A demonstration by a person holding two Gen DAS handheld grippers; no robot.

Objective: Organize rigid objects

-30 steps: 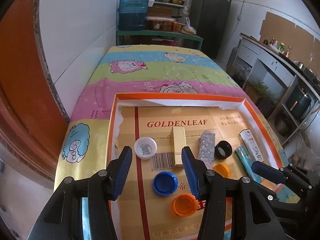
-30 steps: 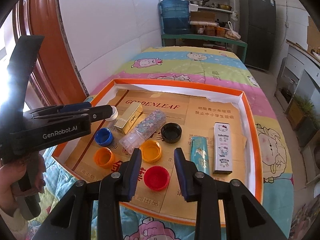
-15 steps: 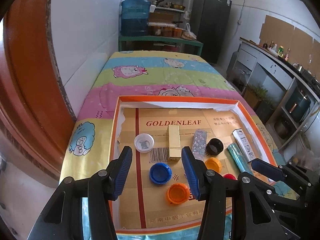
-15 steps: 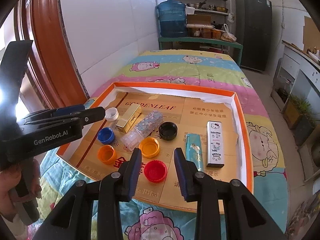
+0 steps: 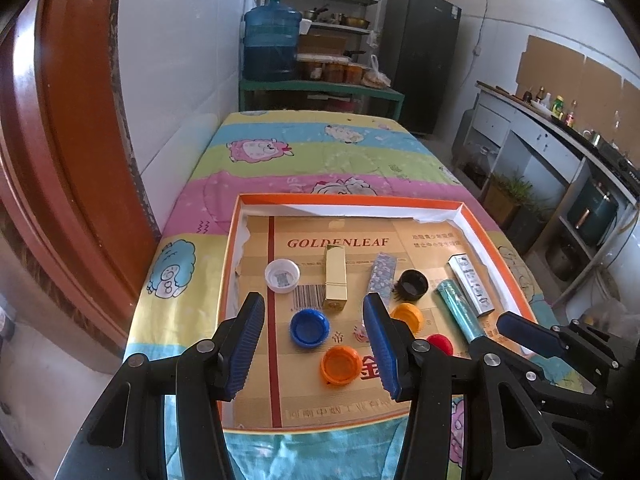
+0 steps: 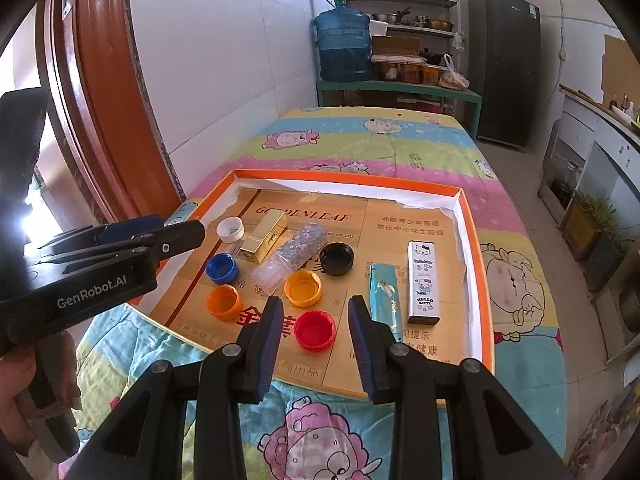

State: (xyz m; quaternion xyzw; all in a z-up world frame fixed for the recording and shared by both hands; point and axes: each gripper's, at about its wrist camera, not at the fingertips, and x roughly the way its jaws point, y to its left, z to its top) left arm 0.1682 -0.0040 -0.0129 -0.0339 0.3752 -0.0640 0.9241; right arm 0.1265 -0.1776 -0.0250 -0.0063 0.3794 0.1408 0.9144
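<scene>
Both my grippers (image 5: 314,344) (image 6: 314,338) hang over the tray (image 6: 474,248), jaws apart, empty.
Caps crowd the near floor; red cap (image 6: 315,329) nearest my right.

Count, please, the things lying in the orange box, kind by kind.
Bottle caps: 6 (white, blue, two orange, black, red)
Lighters: 2
Gold lipstick case: 1
Floral tube: 1
Total: 10

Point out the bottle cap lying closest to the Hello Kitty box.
The black cap. It lies just left of the Hello Kitty box; the red, orange, blue and white caps all lie farther left or nearer the grippers.
</scene>
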